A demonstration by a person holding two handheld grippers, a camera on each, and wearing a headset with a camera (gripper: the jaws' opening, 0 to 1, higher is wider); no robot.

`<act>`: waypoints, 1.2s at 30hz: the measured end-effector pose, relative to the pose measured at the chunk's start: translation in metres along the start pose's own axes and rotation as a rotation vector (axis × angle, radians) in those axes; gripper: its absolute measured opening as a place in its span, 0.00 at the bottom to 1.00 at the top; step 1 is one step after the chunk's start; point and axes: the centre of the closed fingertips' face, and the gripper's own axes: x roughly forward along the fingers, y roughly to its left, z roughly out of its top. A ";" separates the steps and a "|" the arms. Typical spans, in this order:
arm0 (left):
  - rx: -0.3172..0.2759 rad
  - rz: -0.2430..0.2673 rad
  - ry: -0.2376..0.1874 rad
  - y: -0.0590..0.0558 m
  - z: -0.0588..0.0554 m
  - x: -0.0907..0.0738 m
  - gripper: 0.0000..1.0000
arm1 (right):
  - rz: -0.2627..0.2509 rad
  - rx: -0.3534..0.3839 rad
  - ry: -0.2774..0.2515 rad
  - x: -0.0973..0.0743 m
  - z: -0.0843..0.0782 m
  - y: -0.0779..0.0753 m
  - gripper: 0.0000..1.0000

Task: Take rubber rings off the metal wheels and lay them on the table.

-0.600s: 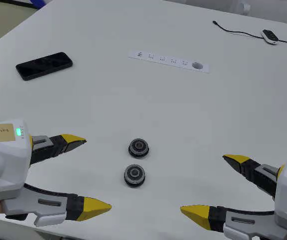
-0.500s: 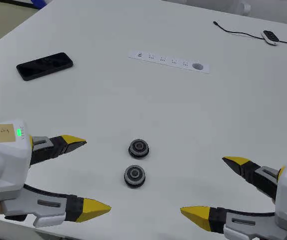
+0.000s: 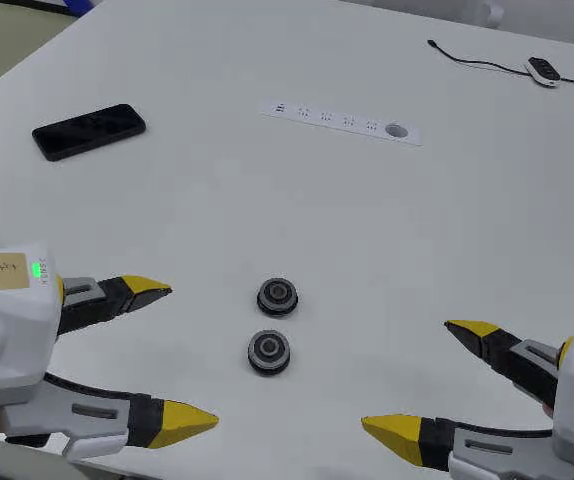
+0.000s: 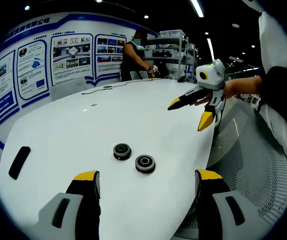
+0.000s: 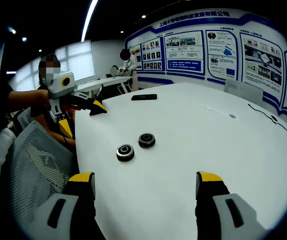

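The near wheel (image 3: pixel 269 351) and the far wheel (image 3: pixel 277 296) are lying close together on the white desk (image 3: pixel 387 230), each seemingly wearing its dark rubber ring. No ring is being taken off yet. The left gripper (image 3: pixel 189 355) and right gripper (image 3: pixel 408 375) are being held either side, fingers wide apart, touching nothing.

Far wheel (image 3: pixel 278 296) behind near wheel (image 3: pixel 269 351) on table (image 3: pixel 267 200), between left gripper (image 3: pixel 189 355) and right gripper (image 3: pixel 407 375), power strip (image 3: pixel 339 122) beyond

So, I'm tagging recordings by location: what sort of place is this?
Likely a company showroom or lab: blue-framed wall display boards, a long white table, and metal storage shelves behind.
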 end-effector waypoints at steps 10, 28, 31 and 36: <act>-0.011 0.005 0.021 0.000 -0.007 0.003 0.78 | 0.017 0.016 -0.003 0.002 -0.001 0.004 0.84; 0.032 0.006 0.002 0.001 -0.002 0.039 0.47 | 0.064 0.052 0.017 0.011 -0.010 0.020 0.80; 0.028 0.006 -0.007 0.004 0.002 0.047 0.42 | 0.073 0.052 0.019 0.012 -0.010 0.022 0.80; 0.064 -0.015 0.033 0.006 -0.001 0.064 0.32 | 0.082 0.065 0.010 0.014 -0.010 0.024 0.80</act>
